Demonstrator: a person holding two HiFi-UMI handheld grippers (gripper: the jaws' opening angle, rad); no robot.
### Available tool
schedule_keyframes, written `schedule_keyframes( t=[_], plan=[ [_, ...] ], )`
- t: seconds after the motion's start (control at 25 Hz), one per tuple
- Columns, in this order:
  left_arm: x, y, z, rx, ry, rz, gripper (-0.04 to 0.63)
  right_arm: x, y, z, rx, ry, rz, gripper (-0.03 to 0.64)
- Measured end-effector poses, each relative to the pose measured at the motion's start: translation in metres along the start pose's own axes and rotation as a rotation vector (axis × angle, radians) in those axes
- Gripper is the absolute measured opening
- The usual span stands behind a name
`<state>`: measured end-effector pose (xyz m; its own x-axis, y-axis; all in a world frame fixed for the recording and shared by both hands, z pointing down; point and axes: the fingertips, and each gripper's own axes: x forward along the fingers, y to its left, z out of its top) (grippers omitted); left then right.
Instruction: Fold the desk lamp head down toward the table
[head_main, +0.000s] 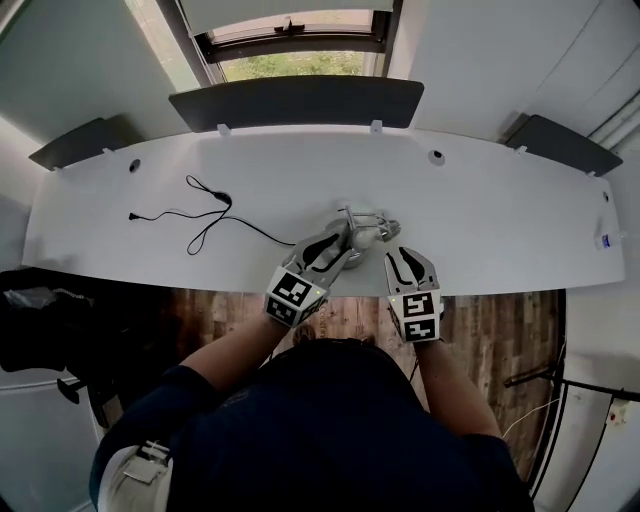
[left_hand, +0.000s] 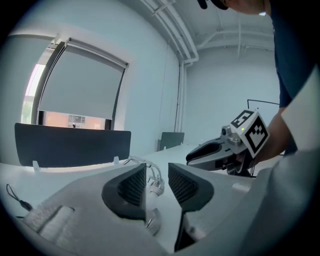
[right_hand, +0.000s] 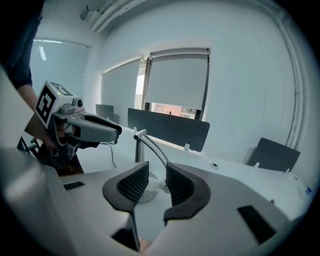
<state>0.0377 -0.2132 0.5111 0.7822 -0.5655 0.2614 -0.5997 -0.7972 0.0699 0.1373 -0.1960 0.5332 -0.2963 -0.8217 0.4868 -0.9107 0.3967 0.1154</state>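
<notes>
The silver desk lamp stands on its round base near the front edge of the white desk. In the right gripper view its post rises and its thin arm slopes down from the top joint toward the desk. My left gripper hovers just left of the lamp, open, with the lamp visible beyond the gap and not touched by the pads. My right gripper hangs just right of the lamp, open and holding nothing. From the right gripper the lamp base shows beyond the jaws.
A black cable lies looped on the desk to the lamp's left. Dark divider panels line the desk's far edge, under a window. The wooden floor shows below the front edge.
</notes>
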Motion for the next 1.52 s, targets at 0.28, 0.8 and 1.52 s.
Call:
schedule_keyframes(
  t=[0.28, 0.8, 1.52],
  plan=[
    [-0.039, -0.038, 0.06, -0.027, -0.088, -0.1, 0.136, -0.044, 0.022, 0.054, 0.099, -0.136, 0.059, 0.097],
    [-0.059, -0.077, 0.095, -0.037, -0.16, -0.207, 0.024, -0.077, 0.045, 0.081, 0.181, -0.27, 0.139, 0.024],
    [-0.068, -0.093, 0.086, -0.012, -0.166, -0.243, 0.006, -0.09, 0.06, 0.076, 0.204, -0.312, 0.189, 0.009]
  ],
)
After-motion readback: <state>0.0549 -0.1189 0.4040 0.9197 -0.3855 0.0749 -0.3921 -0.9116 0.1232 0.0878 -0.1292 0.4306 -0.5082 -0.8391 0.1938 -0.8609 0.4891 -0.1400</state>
